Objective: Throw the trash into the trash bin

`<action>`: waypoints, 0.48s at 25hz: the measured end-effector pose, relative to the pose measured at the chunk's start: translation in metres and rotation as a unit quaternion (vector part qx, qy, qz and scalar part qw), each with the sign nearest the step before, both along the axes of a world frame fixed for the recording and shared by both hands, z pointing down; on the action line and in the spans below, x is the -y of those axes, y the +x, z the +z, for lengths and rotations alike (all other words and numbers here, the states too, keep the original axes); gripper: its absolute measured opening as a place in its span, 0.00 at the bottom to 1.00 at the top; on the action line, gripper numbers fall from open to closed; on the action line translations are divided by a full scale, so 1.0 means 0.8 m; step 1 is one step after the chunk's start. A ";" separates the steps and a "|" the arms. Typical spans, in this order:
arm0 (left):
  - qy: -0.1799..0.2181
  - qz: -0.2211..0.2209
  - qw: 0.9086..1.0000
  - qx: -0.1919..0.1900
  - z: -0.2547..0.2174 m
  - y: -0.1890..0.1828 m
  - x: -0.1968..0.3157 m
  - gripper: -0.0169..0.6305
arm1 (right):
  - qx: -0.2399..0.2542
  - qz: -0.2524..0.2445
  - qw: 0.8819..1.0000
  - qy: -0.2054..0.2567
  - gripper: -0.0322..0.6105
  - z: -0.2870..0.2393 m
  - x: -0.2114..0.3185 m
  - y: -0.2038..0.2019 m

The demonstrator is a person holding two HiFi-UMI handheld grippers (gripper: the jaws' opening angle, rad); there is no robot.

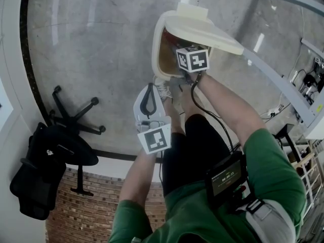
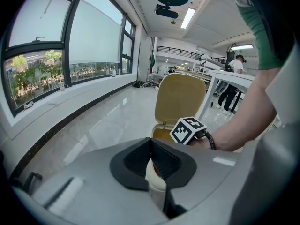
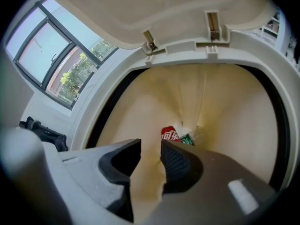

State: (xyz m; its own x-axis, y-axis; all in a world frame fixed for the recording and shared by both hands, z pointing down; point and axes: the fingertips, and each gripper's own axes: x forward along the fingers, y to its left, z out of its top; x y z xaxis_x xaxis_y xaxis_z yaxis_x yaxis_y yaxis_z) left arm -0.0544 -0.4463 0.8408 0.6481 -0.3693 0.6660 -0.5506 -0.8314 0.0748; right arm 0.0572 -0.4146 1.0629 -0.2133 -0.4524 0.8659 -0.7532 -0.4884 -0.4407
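At bin bottom, centre of right gripper view: red can (image 3: 169,134) with white Chinese characters, only partly readable, touching a green scrap (image 3: 188,139). Right gripper (image 3: 150,146) over the open trash bin (image 3: 262,78), jaws apart, nothing between. Left gripper (image 2: 152,146) clamped on a pale cup (image 2: 155,175), red print unreadable. Head view shows neither item, only the raised lid (image 1: 202,27).

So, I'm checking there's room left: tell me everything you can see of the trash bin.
The trash bin is cream plastic, standing on the grey floor. Its hinged lid stands open. A yellowish liner fills it; a red can and something green lie at the bottom. The right tool, open and empty, hangs over its mouth.
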 end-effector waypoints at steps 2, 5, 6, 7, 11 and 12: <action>0.001 0.002 1.000 0.000 -0.001 0.001 -0.001 0.03 | 0.000 -0.001 1.000 0.002 0.25 -0.003 -0.001 0.000; 0.002 0.005 1.000 -0.002 -0.006 0.003 0.002 0.03 | 0.001 0.001 1.000 0.009 0.25 -0.015 0.001 0.001; 0.003 0.006 1.000 -0.003 -0.009 0.005 0.003 0.03 | 0.001 0.001 1.000 0.012 0.25 -0.020 0.002 0.002; 0.004 0.007 1.000 -0.005 -0.013 0.006 0.004 0.03 | 0.001 0.001 1.000 0.015 0.25 -0.026 0.002 0.002; 0.010 0.008 1.000 -0.012 -0.033 0.015 0.004 0.03 | 0.008 -0.005 0.999 0.044 0.25 -0.061 0.002 -0.002; 0.012 0.008 1.000 -0.014 -0.039 0.017 0.005 0.03 | 0.009 -0.008 0.999 0.053 0.25 -0.072 0.002 -0.004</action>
State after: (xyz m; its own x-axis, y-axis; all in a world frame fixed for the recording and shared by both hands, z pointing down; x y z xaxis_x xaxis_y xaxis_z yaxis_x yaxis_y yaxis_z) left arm -0.0410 -0.4505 0.8094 0.6725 -0.3740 0.6387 -0.5352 -0.8418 0.0705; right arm 0.0540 -0.4165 1.0051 -0.2364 -0.5373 0.8096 -0.7517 -0.4267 -0.5028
